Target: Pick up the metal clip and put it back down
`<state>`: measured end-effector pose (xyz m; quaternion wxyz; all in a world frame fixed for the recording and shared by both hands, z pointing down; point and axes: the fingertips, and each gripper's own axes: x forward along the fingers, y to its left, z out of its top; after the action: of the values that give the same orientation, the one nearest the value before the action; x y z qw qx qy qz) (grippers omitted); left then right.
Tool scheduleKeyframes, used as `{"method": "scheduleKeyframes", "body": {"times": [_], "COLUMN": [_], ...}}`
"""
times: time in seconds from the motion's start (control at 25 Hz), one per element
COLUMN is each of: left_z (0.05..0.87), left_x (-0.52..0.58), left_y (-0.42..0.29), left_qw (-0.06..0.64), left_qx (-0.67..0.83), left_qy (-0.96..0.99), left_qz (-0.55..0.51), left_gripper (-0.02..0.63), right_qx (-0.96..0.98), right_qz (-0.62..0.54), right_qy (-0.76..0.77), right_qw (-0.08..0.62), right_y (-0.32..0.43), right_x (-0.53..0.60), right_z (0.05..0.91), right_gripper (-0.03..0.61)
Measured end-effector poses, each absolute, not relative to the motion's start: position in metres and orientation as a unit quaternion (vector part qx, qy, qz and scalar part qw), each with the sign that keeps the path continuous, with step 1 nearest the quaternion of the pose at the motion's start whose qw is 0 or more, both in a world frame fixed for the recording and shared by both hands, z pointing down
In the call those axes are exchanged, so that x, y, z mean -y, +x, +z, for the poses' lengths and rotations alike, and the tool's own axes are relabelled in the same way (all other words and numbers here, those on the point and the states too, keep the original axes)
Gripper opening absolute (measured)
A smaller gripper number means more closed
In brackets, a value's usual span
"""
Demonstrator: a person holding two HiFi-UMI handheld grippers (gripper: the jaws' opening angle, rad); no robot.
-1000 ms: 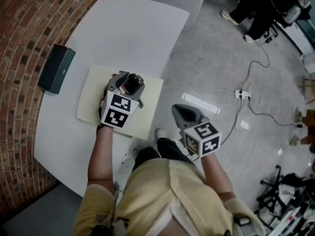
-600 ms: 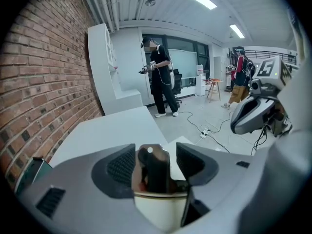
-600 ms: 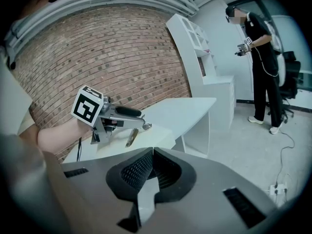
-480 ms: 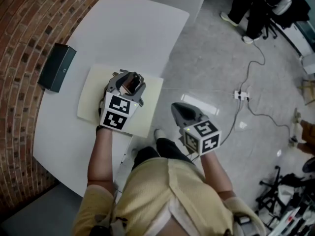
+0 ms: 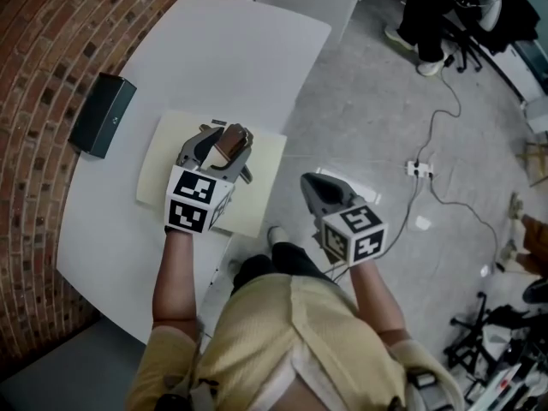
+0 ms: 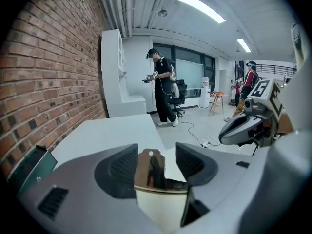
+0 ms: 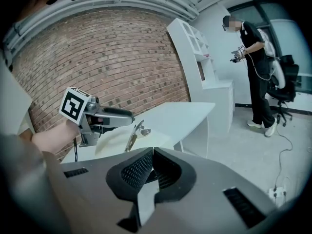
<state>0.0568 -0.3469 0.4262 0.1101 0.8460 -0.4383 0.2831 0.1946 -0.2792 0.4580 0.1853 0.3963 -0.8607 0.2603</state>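
Metal clip (image 6: pixel 150 173) sitting pinched between the left gripper's jaws, over the cream mat (image 5: pixel 257 204).

Its person is holding the left gripper (image 5: pixel 226 137) over the mat on the white table (image 5: pixel 231 50), jaws clamping the shiny clip from both sides, so that the clip is filling the gap between the ribbed pads. In the right gripper view the clip is slanting down from those jaws toward the mat; whether its lower end is touching the mat I cannot tell. The right gripper (image 7: pixel 151 165) is hovering off the table's edge over the grey floor (image 5: pixel 385 101), jaws pressed together with nothing between them, well apart from the clip. A dark box (image 5: pixel 102 116) is lying on the table beside the brick wall (image 5: pixel 34 75), away from the mat.
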Motion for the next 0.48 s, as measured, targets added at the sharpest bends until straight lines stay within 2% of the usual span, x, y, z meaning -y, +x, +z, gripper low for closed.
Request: {"method": "scheduleKeyframes", "body": {"times": [0.32, 0.48], "left_z": [0.425, 0.424], "left_x": [0.335, 0.331], "left_y": [0.049, 0.043], "left_qw": [0.129, 0.134], "left_qx": [0.448, 0.462], "left_qy": [0.844, 0.838], "left_qz": [0.264, 0.258], "left_gripper": [0.222, 0.160], "right_qx": [0.860, 0.860], "right_qz": [0.251, 0.248], "right_qy": [0.405, 0.409], "right_qw": [0.180, 0.177], "right_y": [0.196, 0.195], "right_x": [0.289, 0.294], "right_z": [0.453, 0.450], "right_gripper": [0.005, 0.005]}}
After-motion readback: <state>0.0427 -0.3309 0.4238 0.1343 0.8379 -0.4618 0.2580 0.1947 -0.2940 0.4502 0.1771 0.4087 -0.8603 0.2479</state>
